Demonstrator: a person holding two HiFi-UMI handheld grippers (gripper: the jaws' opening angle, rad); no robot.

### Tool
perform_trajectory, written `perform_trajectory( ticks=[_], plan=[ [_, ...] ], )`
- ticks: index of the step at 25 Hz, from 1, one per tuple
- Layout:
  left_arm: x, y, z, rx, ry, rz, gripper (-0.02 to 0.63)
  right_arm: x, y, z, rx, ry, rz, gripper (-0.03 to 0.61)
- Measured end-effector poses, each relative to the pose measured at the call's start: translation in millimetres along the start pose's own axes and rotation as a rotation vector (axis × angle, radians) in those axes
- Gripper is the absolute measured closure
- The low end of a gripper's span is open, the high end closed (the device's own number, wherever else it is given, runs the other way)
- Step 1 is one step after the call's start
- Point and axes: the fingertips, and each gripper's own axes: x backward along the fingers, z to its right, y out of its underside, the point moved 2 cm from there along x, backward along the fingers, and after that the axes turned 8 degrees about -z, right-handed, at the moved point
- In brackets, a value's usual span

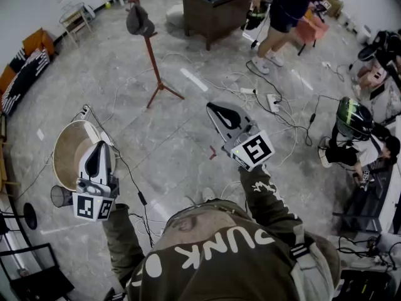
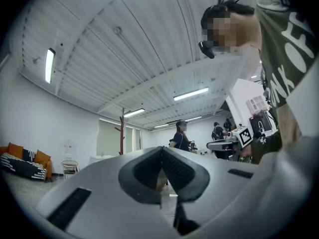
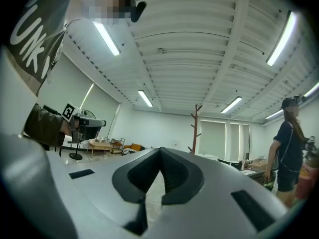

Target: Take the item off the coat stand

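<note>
Grey floor [image 1: 75, 80] separates hat [image 1: 139, 20] on coat stand [image 1: 155, 64] from right tool [image 1: 220, 113].

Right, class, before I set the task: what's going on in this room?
A person holds a two-jaw gripper in each hand. The left gripper and the right gripper are both shut and empty, well short of the coat stand across the floor. A dark hat hangs on the stand, not yet touched. Another person stands by a desk beyond it.
</note>
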Motion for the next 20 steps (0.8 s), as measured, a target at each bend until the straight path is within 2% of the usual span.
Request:
perform_trajectory(
  ticks=[7,12,14,15,19,20],
  plan=[
    [0,1,2,0.001,-0.004,-0.001,0.609,1,2,3,-0.011,0.003,-0.002,0.569],
    [-1,0,-2,0.002,-0.007,-0.005,0.609,-6,0,0,-0.001,-0.031,-0.006,0.553],
    [-3,1,-3,0.002,-0.007,-0.007,0.609,-13,3,-2,-0.008,-0.057,-0.015,0.334],
    [-4,2,-2,0.002,-0.008,-0.008,0.609,-15,4,-4,-0.008,-0.068,-0.020,0.305],
    [-3,2,0,-0.001,-0.017,-0.010,0.609,-20,8,-8,0.013,-0.093,-0.024,0.095],
    [-3,2,1,-0.002,-0.020,-0.010,0.609,-21,6,-8,0.017,-0.096,-0.014,0.072]
  ],
)
